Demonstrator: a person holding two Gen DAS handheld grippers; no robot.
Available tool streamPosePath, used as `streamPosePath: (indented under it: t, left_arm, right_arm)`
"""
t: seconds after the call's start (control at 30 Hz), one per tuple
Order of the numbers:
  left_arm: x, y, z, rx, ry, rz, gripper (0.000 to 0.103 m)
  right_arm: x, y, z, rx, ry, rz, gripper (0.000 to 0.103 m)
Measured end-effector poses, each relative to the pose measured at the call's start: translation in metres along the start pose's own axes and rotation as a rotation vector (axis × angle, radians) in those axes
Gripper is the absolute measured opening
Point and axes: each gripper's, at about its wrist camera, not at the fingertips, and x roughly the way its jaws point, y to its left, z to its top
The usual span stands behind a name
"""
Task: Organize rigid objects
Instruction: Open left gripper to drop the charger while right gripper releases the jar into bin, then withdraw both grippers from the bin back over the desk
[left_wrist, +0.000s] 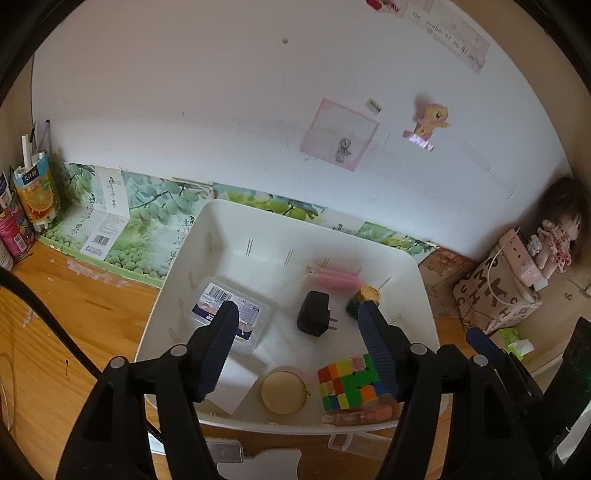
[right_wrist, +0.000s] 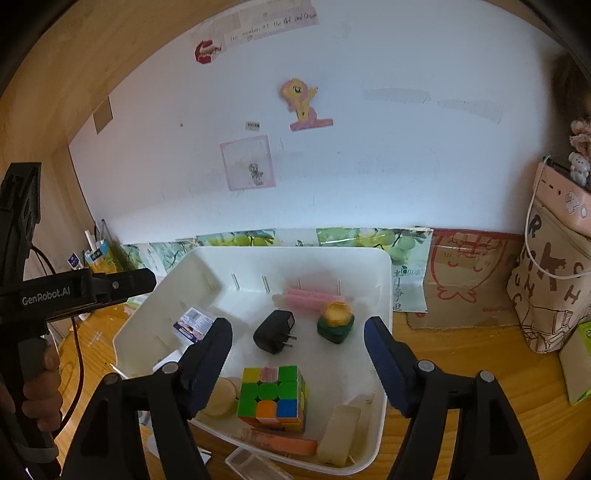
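Note:
A white bin (left_wrist: 177, 306) sits on the wooden desk and holds several items. Among them are a labelled clear box (left_wrist: 251, 314), a black charger plug (left_wrist: 314, 312), a pink piece (left_wrist: 336, 278), a green jar with a yellow lid (left_wrist: 365, 299), a colour cube (left_wrist: 347, 382) and a cream disc (left_wrist: 282, 391). My left gripper (left_wrist: 299, 308) hovers open over the bin, its jaws empty. The right wrist view shows the bin (right_wrist: 384, 295), cube (right_wrist: 273, 395), plug (right_wrist: 275, 330), jar (right_wrist: 336, 321), an orange stick (right_wrist: 288, 443) and a cream bar (right_wrist: 340, 432). My right gripper (right_wrist: 298, 325) is open and empty above them.
Drink cartons (left_wrist: 37, 192) stand at the far left by the wall. A lettered bag (left_wrist: 498, 299) and a doll (left_wrist: 557, 236) are at the right, with a green box (right_wrist: 580, 365) nearby. A clear lid (left_wrist: 347, 441) lies before the bin. A hand (right_wrist: 40, 387) holds the left tool.

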Motion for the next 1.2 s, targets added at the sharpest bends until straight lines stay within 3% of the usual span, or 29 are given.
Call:
streamPosePath:
  t: [0.5,0.9,1.2]
  left_arm:
    - [-0.072,-0.005,-0.008,0.045,-0.132,0.036,0.085]
    - [-0.107,-0.003,-0.038,0.057,-0.124,0.057,0.086]
    - [-0.112,0.001,-0.066,0.033,-0.076,0.076,0.086]
  right_arm:
    - [-0.061,0.017,0.008,-0.013,-0.128,-0.005,0.081]
    - [-0.108,0.017,-0.001,0.024,-0.186,-0.039,0.082]
    - [-0.126,0.022,-0.034,0.010,-0.140,-0.042,0.082]
